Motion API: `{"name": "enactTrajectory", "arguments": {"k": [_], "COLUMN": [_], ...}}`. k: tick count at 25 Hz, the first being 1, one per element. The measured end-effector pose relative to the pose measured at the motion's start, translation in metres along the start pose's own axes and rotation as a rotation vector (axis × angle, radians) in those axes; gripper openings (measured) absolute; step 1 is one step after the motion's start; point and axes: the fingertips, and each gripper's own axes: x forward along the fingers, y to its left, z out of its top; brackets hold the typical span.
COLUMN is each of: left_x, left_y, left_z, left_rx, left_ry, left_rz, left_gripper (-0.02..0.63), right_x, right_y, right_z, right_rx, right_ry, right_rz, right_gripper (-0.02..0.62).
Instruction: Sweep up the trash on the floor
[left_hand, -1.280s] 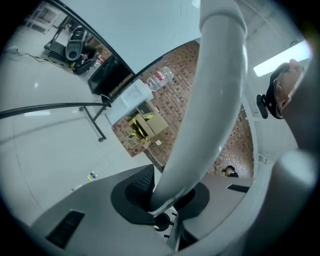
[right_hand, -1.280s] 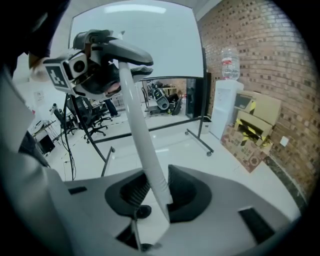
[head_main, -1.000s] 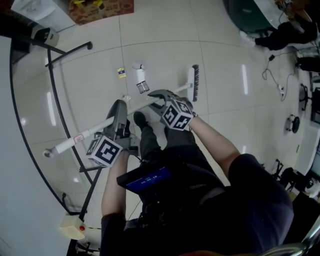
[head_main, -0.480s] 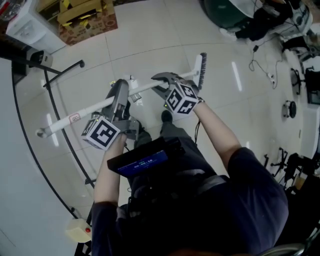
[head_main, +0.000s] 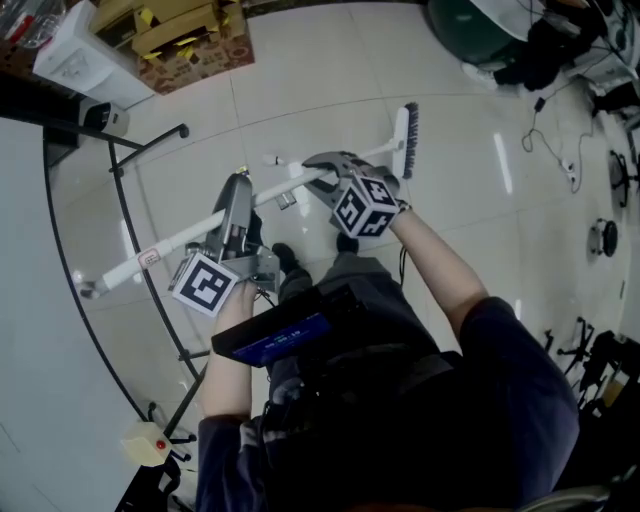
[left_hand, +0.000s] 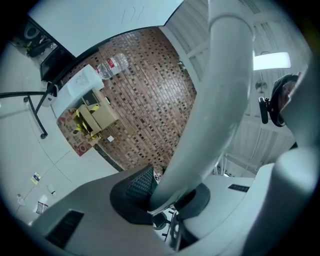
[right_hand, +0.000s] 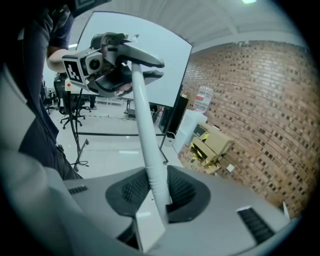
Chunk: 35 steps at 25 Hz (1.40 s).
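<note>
The label (head_main: 150, 258) on the white broom handle (head_main: 190, 240) carries red print too small to read, and the print on the cardboard box (head_main: 190, 45) is equally illegible. The left gripper (head_main: 237, 200) clamps the handle near the label. The right gripper (head_main: 322, 178), whose jaws have just been closing, clamps it nearer the broom head (head_main: 406, 140). Small litter (head_main: 286, 200) lies under the handle on the glossy white tiled floor (head_main: 330, 70), and a brick wall (right_hand: 260, 115) stands behind the box.
</note>
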Motion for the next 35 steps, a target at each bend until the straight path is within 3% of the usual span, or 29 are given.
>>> {"name": "enactTrajectory", "arguments": {"k": [4, 12, 16, 25, 30, 35], "left_x": [0.005, -0.014, -0.026, -0.064, -0.093, -0.11], "left_y": [-0.017, -0.011, 0.011, 0.096, 0.165, 0.219], "left_z": [-0.01, -0.038, -0.034, -0.001, 0.0, 0.008], "left_rx": [0.028, -0.062, -0.099, -0.182, -0.322, -0.38], "left_ry": [-0.048, -0.167, -0.237, -0.347, -0.408, -0.455], "left_rz": [0.021, 0.083, 0.108, 0.164, 0.203, 0.232], "left_gripper": [0.054, 0.054, 0.054, 0.054, 0.054, 0.054], "right_x": [-0.015, -0.023, -0.003, 0.089, 0.144, 0.193], "right_y": [-0.006, 0.001, 0.005, 0.032, 0.053, 0.071], "right_z": [-0.006, -0.022, -0.019, -0.005, -0.009, -0.015], "right_rx": [-0.02, -0.186, -0.244, -0.334, -0.387, -0.417], "right_ry": [-0.041, -0.032, -0.014, 0.097, 0.192, 0.226], "right_rz": [0.038, 0.261, 0.321, 0.413, 0.448, 0.476], "right_gripper": [0.115, 0.115, 0.115, 0.115, 0.115, 0.117]}}
